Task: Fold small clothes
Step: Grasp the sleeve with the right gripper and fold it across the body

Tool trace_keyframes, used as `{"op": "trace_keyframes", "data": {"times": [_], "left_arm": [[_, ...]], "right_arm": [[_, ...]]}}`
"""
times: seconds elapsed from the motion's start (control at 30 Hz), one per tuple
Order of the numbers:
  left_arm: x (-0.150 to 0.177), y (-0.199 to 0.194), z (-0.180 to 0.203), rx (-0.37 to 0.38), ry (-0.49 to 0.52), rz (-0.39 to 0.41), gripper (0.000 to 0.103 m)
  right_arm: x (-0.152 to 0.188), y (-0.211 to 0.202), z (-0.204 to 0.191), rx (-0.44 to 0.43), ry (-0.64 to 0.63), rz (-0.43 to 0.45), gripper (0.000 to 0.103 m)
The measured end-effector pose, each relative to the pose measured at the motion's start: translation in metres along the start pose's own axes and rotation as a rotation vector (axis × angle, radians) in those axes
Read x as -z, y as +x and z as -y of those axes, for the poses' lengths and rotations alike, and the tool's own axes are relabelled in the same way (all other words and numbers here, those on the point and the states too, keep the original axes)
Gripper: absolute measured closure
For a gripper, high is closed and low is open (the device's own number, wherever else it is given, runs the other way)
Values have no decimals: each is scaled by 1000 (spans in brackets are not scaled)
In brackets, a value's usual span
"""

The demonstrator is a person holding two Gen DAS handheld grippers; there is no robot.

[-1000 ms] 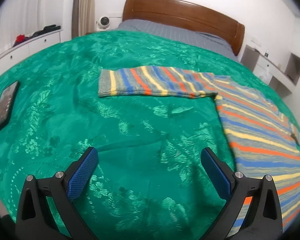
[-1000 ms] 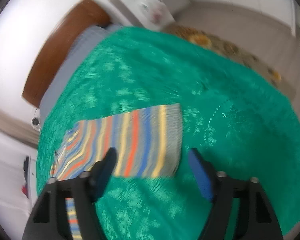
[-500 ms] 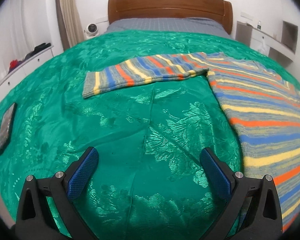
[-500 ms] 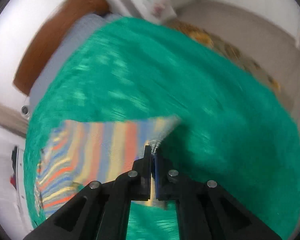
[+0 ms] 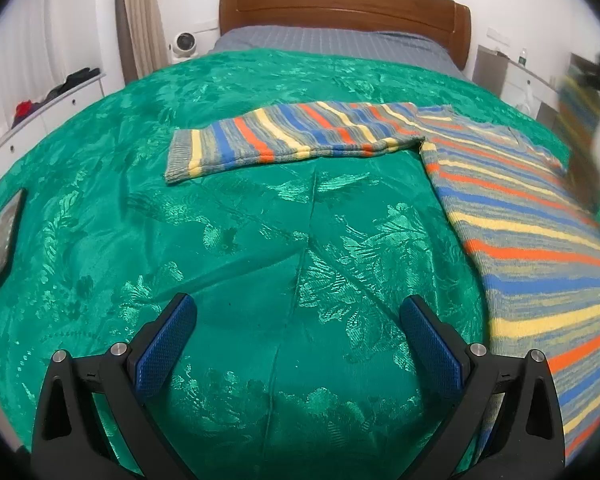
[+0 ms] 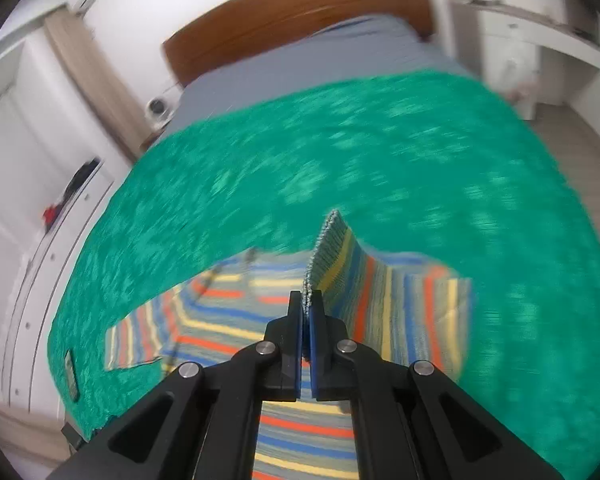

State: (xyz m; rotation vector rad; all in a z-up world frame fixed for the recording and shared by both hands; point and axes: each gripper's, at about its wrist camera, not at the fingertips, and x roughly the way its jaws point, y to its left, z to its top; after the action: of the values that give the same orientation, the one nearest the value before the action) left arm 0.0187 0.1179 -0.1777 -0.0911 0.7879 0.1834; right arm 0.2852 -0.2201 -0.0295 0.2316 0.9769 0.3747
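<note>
A striped sweater [image 5: 532,216] in blue, orange, yellow and grey lies on the green bedspread [image 5: 260,240]. One sleeve [image 5: 292,136] stretches flat to the left in the left wrist view. My left gripper [image 5: 298,344] hovers open over bare bedspread, left of the sweater's body. My right gripper [image 6: 307,304] is shut on the cuff [image 6: 326,248] of the other sleeve, which is lifted off the bed and hangs over the sweater's body [image 6: 220,320]. In the left wrist view that raised sleeve [image 5: 580,108] shows blurred at the far right.
A dark phone [image 5: 4,240] lies on the bedspread at the left edge. A wooden headboard [image 5: 340,4] and grey pillow area are at the back. White drawers [image 5: 48,112] stand left, a desk [image 5: 516,76] right. A small white fan [image 5: 184,44] sits beside the bed.
My right gripper closed on the sleeve cuff, then lifted it and carried it across over the sweater's body. The left gripper stayed open and rolled slightly.
</note>
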Motion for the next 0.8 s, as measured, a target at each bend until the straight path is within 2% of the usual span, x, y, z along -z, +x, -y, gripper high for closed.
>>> {"op": "trace_keyframes", "data": {"times": [0.07, 0.1, 0.13, 0.23, 0.33, 0.5, 0.67, 0.8], "left_arm": [[0, 0, -1, 2, 1, -2, 0], [0, 0, -1, 3, 0, -3, 0], [0, 0, -1, 3, 1, -4, 0], [0, 1, -1, 3, 0, -6, 0], [0, 4, 0, -3, 1, -10, 0], [1, 4, 1, -10, 6, -6, 0], [3, 4, 3, -22, 14, 0, 0], [4, 4, 4, -26, 17, 3, 0]], "right_arm": [[12, 24, -10, -98, 43, -64, 85], [15, 33, -9, -135, 73, -89, 59], [21, 40, -9, -185, 113, -88, 43], [36, 35, 0, -249, 163, -61, 43], [45, 18, 24, -199, 159, -56, 41], [79, -18, 83, -5, 119, -21, 37], [142, -42, 137, 258, 11, 3, 37], [185, -60, 172, 376, -2, 44, 37]]}}
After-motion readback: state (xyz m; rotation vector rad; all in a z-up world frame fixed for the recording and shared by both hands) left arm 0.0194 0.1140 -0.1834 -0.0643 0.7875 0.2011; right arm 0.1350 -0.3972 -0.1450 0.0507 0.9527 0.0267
